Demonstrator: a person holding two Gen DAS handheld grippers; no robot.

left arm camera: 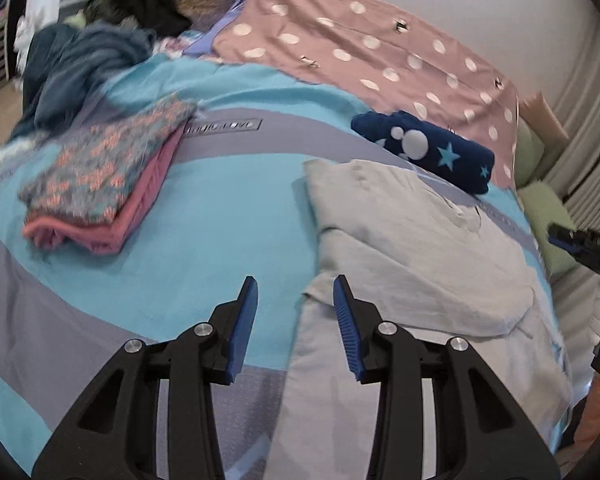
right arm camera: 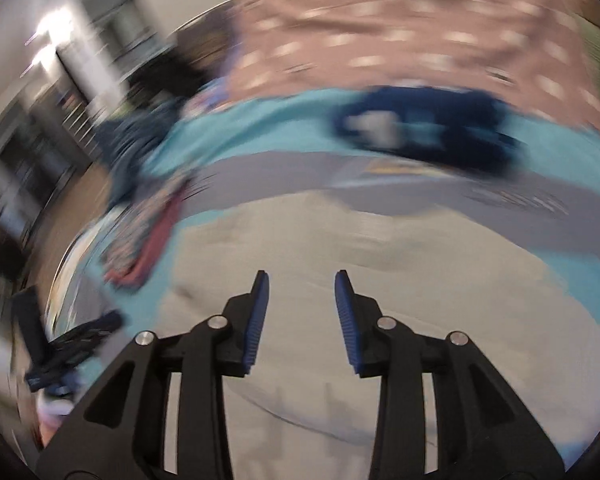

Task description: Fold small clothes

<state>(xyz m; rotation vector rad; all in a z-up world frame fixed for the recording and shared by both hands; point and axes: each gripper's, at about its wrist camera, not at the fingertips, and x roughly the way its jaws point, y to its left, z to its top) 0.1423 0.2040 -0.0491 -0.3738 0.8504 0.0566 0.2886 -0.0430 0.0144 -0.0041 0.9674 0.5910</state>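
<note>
On the bed's striped cover (left arm camera: 204, 240), just ahead of my fingers, lies the pale grey garment (left arm camera: 420, 248), a soft, matte cloth folded into a rough rectangle with a rounded flap over its near edge and shallow creases across it. My left gripper (left arm camera: 295, 286) hangs above its left border, jaws parted, ribbed blue pads bare with nothing between them. My right gripper (right arm camera: 302, 280) hovers over the same cloth (right arm camera: 400, 280), jaws likewise released and empty; that view is smeared with blur. Beyond the garment rests a navy roll (left arm camera: 428, 148) of plush fabric with white dots and pale blue stars. To the left sits a flat folded stack (left arm camera: 100, 184), flowered cloth on top of pink. Farther back a dusty-pink dotted sheet (left arm camera: 360, 44) spreads wide, and rumpled dark blue clothes (left arm camera: 80, 68) heap at the far left.
</note>
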